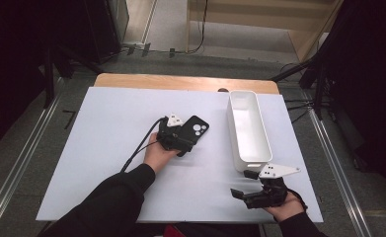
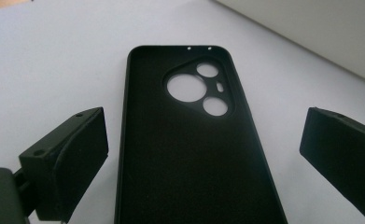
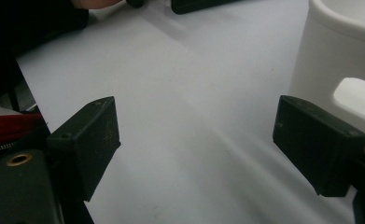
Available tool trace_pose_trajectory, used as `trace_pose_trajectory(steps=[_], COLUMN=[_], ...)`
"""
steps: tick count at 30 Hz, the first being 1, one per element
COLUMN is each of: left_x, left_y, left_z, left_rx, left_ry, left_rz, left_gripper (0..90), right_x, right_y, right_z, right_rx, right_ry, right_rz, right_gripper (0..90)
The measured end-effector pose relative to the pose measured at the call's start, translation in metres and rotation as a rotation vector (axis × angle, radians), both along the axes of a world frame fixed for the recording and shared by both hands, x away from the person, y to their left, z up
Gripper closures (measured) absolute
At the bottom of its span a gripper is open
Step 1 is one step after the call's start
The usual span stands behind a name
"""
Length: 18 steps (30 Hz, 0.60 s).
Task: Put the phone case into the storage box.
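Left hand: the left gripper (image 1: 180,134) sits at mid-frame in the high view, just left of centre, the black-sleeved forearm running up to it from the bottom left, cable trailing back along the wrist.
Left tongs: spread wide in the left gripper view, one jaw at the lower left, the other at the right edge, both clear of the case that lies between them.
Phone case: black phone case (image 2: 189,140) lies flat on the white table top (image 1: 106,148), hollow side up, camera cut-outs at its far end; in the high view it pokes out to the upper right of the left gripper, centre of the frame.
Right hand: the right gripper (image 1: 247,195) lies low at the bottom right of the high view, cupped in an upturned palm, pointing left, grey plate on top.
Right tongs: spread apart in the right gripper view, bare white surface between them, nothing pinched.
Bin: a long white bin (image 1: 250,128) stands right of centre in the high view, well apart from the case; its near end with the handle lip is just above the right gripper, and its wall rises at the upper right of the right gripper view, right behind the right-hand jaw.
In the way: open table between case and bin.
Surroundings: wooden table edge (image 1: 185,81) beyond the white top, grey floor and dark stands around.
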State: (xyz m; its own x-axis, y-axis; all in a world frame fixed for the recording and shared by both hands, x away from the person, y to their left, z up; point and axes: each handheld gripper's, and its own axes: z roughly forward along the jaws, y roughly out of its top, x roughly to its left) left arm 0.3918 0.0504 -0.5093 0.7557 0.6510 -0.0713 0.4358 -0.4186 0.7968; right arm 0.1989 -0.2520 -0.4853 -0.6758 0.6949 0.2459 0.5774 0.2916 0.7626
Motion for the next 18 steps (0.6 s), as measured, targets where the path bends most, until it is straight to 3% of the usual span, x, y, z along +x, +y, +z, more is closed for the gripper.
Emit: trace_pose_trajectory(steps=[8, 10, 16, 18], left_x=[0.000, 0.001, 0.001, 0.000], left_y=[-0.006, -0.007, -0.009, -0.012], left_z=[-0.002, -0.003, -0.004, -0.004], left_rx=[0.071, 0.093, 0.119, 0.156], left_ry=[0.013, 0.015, 0.025, 0.022], left_rz=[-0.001, 0.020, 0.009, 0.006], left_gripper=[1.1, 5.9, 6.0, 6.0], right_x=[0.000, -0.001, -0.001, -0.001], right_y=[0.000, 0.000, 0.000, 0.000], right_z=[0.000, 0.000, 0.000, 0.000], right_rx=[-0.001, -0.001, -0.002, -0.001], right_ry=[0.000, 0.003, 0.004, 0.005], right_rz=[-0.001, -0.003, -0.006, -0.005], right_gripper=[13.2, 13.2, 13.2, 13.2])
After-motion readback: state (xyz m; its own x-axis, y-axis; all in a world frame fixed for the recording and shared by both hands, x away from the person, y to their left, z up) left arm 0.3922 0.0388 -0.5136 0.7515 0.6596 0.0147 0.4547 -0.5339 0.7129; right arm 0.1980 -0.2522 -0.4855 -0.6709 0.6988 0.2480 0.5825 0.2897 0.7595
